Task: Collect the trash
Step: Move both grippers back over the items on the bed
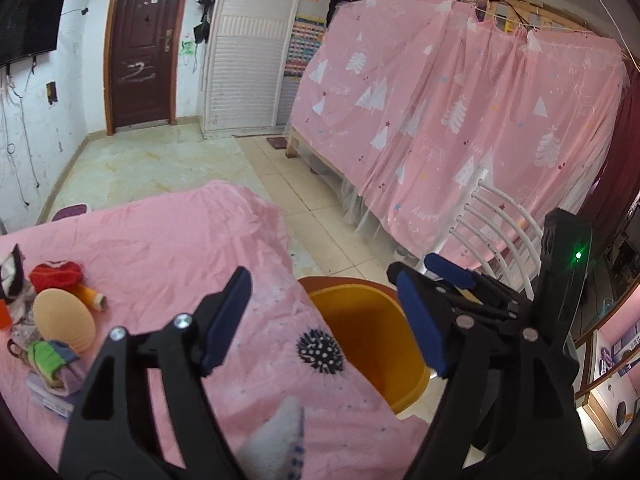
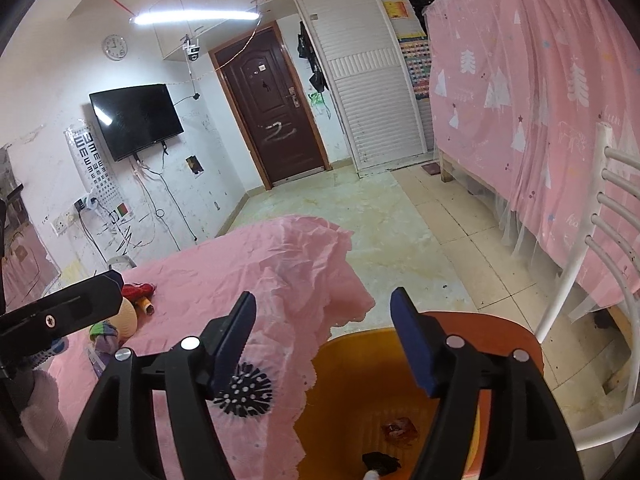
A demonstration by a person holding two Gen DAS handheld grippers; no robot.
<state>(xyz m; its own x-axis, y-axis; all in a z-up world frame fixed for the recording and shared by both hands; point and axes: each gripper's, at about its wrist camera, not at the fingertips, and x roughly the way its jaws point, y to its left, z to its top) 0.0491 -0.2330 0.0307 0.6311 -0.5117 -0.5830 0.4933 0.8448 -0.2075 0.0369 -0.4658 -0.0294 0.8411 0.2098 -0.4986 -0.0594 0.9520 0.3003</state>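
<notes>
The right gripper (image 2: 322,336) hangs with its blue-padded jaws spread wide and empty, directly above the yellow-orange plastic bin (image 2: 356,364) that stands just off the edge of the table; below and between the jaws, on the bin's floor, lie a crumpled reddish-brown scrap (image 2: 400,428) and a dark wad (image 2: 380,462). The left gripper (image 1: 324,320) is likewise wide open and holds nothing, its jaws straddling the table edge with the bin's rim on their right. Between and slightly below both pairs of jaws sits a black spiky ball with white dots (image 1: 320,350), on the pink tablecloth (image 1: 168,248) close to the bin. Far left of the left jaws lies the remaining clutter — a round beige disc (image 1: 64,314), a red cloth item (image 1: 56,276), an orange tube (image 1: 92,298), and a green-and-purple bundle (image 1: 52,364). The step in hand looks like a drop just finished and a return for the next piece; done well, the free gripper should swing left over the pile, descend with jaws open around one item alone, and close on its firmest part so nothing drags along. A white soft shape (image 1: 280,436) at the bottom of the left view is cut off and I cannot identify it, and much of the pile's left side is cropped or overlapped, so which pieces count as trash is unclear.
</notes>
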